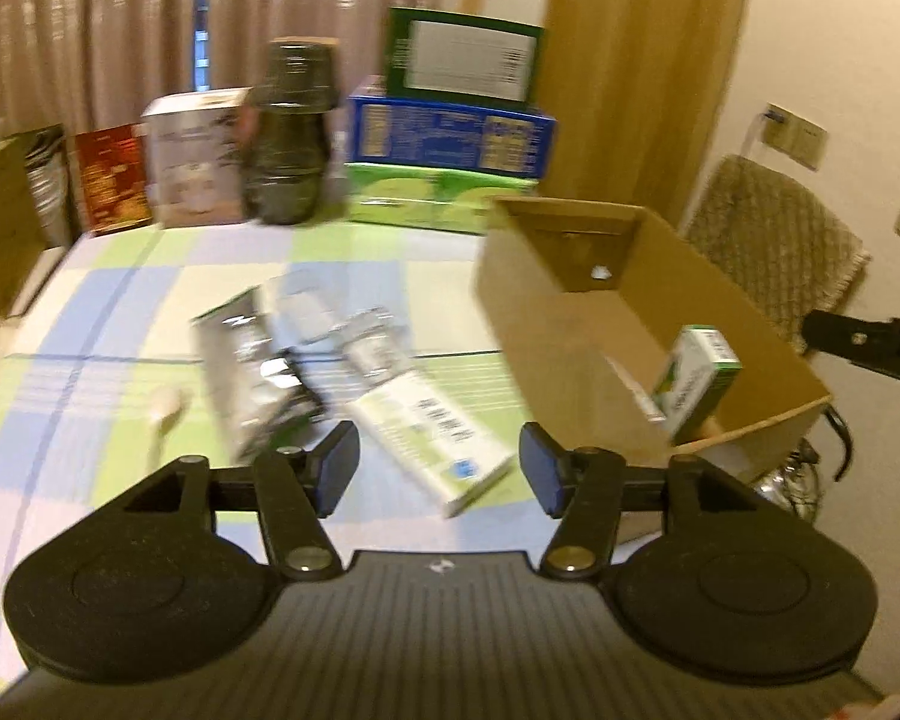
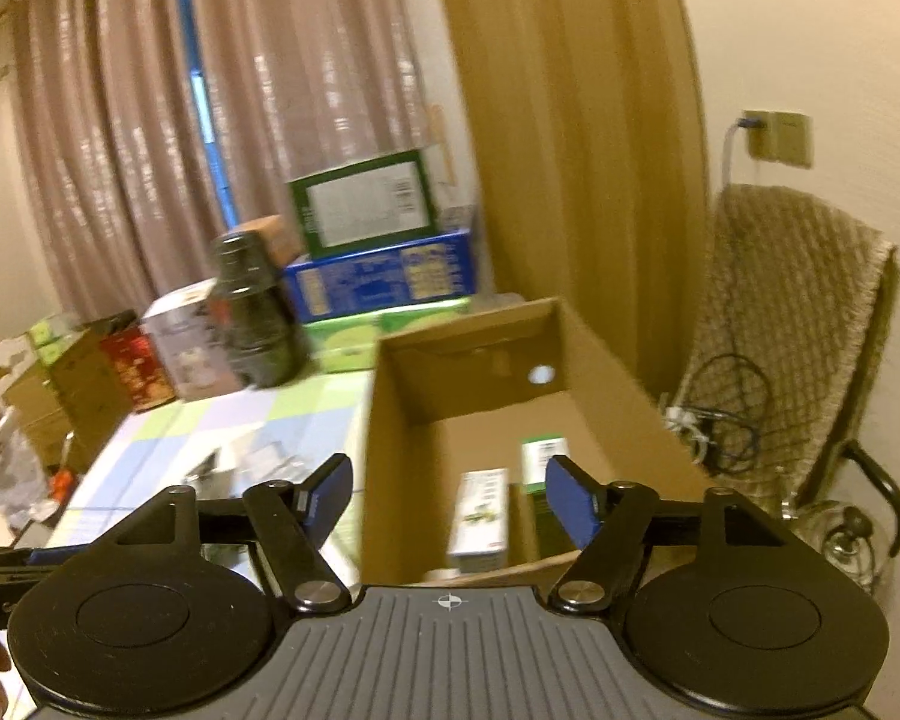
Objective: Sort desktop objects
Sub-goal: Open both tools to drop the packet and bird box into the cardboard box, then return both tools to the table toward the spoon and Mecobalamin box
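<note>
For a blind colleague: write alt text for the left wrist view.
An open, empty claw hovers over a checked table strewn with small packets and a long white box. At right, a cardboard box holds a green carton.

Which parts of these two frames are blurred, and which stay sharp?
Left wrist: the left gripper is sharp; the packets on the table and the dark jar smear. Right wrist: the right gripper is sharp; the cardboard box and curtains smear.

A lived-in home room: long shimmery beige curtains (image 2: 150,138) hang behind a desk under a pastel green, blue and white checked cloth (image 1: 150,312), a chair draped with a woven tan blanket (image 2: 792,324) stands beside it, and retail cartons (image 1: 450,138) are stacked along the back.
</note>
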Motion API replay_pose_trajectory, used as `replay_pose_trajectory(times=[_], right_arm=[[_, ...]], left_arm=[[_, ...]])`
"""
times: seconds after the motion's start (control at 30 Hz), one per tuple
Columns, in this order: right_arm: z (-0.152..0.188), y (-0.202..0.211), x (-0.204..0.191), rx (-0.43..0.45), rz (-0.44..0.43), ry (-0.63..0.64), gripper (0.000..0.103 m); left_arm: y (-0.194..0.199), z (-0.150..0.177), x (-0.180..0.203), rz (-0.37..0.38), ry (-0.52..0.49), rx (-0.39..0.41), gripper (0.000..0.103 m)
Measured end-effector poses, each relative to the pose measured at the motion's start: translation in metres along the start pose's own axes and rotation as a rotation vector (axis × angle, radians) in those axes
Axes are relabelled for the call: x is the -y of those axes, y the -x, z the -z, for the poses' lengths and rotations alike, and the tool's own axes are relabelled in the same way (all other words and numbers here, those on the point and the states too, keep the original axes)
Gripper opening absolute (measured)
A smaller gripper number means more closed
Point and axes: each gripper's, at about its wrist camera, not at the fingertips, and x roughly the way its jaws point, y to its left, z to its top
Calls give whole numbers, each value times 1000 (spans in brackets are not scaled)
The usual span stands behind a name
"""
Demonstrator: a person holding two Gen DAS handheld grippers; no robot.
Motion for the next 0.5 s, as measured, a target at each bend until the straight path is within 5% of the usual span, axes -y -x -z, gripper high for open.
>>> replay_pose_trajectory(times=[0.5], right_arm=[[35,-29,-107,-72,-194,179,101]], left_arm=[[40,20,-108,-196,87,19,90]])
